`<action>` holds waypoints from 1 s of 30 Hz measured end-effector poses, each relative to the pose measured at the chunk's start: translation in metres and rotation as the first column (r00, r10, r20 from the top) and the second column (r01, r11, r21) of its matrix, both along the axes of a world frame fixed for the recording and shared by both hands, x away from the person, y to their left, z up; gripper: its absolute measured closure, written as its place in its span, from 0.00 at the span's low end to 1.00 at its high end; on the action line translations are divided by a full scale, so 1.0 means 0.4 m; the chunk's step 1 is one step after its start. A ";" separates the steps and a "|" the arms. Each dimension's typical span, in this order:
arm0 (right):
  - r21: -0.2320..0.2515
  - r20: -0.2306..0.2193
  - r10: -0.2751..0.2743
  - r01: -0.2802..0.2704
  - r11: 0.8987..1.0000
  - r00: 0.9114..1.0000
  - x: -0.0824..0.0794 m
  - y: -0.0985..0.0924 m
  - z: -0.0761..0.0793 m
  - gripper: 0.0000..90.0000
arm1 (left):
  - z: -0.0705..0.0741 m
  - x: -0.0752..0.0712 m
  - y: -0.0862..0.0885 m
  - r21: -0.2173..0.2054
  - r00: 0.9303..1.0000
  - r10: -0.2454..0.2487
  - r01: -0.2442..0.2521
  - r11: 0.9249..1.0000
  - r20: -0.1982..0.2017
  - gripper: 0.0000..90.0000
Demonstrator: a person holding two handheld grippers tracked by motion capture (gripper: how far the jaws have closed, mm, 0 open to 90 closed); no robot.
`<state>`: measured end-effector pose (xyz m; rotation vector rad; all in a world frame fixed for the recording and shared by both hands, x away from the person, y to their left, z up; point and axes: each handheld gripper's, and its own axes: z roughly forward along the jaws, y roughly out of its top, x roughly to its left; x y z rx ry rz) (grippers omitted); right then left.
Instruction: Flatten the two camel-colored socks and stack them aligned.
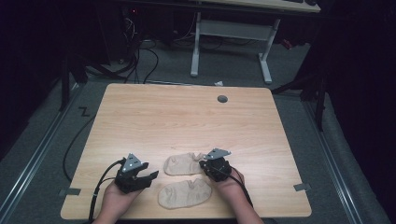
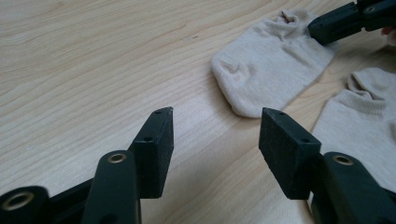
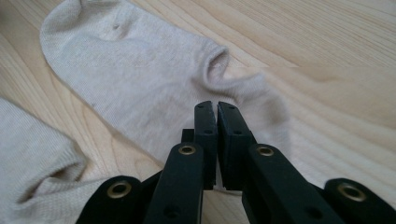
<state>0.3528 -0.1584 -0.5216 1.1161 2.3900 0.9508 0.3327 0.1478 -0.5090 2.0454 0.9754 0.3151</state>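
Counter (image 1: 187, 116) carries two beige socks side by side near the person's edge: far sock (image 1: 183, 164), near sock (image 1: 184, 193). Two tools: left tool (image 2: 215, 140) is spread wide with nothing between its jaws, hovering just left of the socks; right tool (image 3: 217, 116) has jaws nearly together with a thin gap, sitting over the far sock's cuff, no fabric visibly pinched. Looks like the pickup or pairing step on the far sock; next move likely needs the right tool to close on the cuff.
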 end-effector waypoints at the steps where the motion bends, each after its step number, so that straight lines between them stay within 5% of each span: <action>1: 0.007 0.022 0.002 -0.002 1.000 1.000 -0.003 -0.004 0.008 0.96 | -0.001 0.006 -0.008 -0.003 1.000 -0.003 0.003 1.000 0.000 0.50; 6: 0.047 0.090 -0.064 0.060 0.997 0.994 -0.005 -0.040 0.045 0.88 | -0.014 0.033 -0.048 0.005 1.000 -0.018 0.018 1.000 -0.003 0.50; 16: 0.032 0.035 -0.125 0.124 0.992 0.992 0.016 -0.057 0.008 0.78 | -0.039 0.065 -0.089 -0.012 1.000 -0.009 0.009 1.000 -0.030 0.70; 21: 0.036 0.002 -0.121 0.120 0.992 0.993 0.023 -0.059 -0.009 0.77 | -0.051 0.064 -0.100 0.044 0.999 0.008 -0.007 0.999 -0.031 0.82; 30: 0.085 -0.043 -0.075 0.078 0.993 0.996 0.019 -0.056 -0.010 0.96 | -0.053 0.053 -0.100 0.050 1.000 -0.001 0.002 0.999 -0.010 0.96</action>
